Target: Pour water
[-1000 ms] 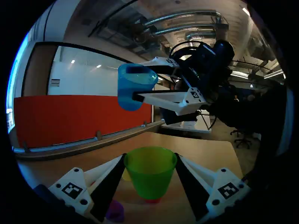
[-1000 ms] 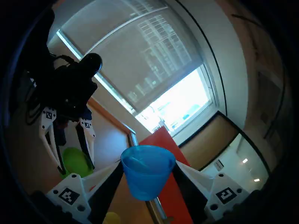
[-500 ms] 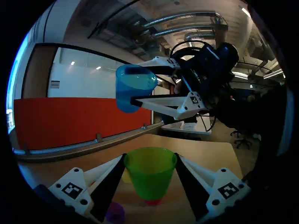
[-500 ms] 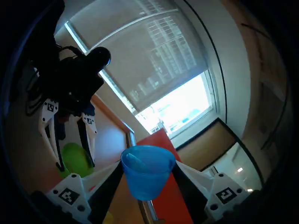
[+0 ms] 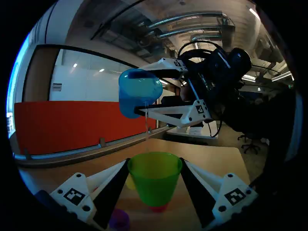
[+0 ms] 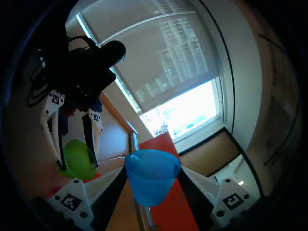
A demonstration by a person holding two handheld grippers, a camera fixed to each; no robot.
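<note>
Above one green cup (image 5: 154, 181), one tilted blue cup (image 5: 136, 94) trickles water (image 5: 146, 127).

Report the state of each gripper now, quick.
Left tongs: closed on the green cup.
Right tongs: closed on the blue cup, tipped, a thin stream pouring.

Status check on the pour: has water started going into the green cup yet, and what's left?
Done: the left gripper grips the green cup, and the right gripper holds the blue cup raised and tipped above it. In hand: a thin stream falls from the blue rim toward the green cup. Left: finish pouring and right the blue cup; how much water remains I can't tell.
</note>
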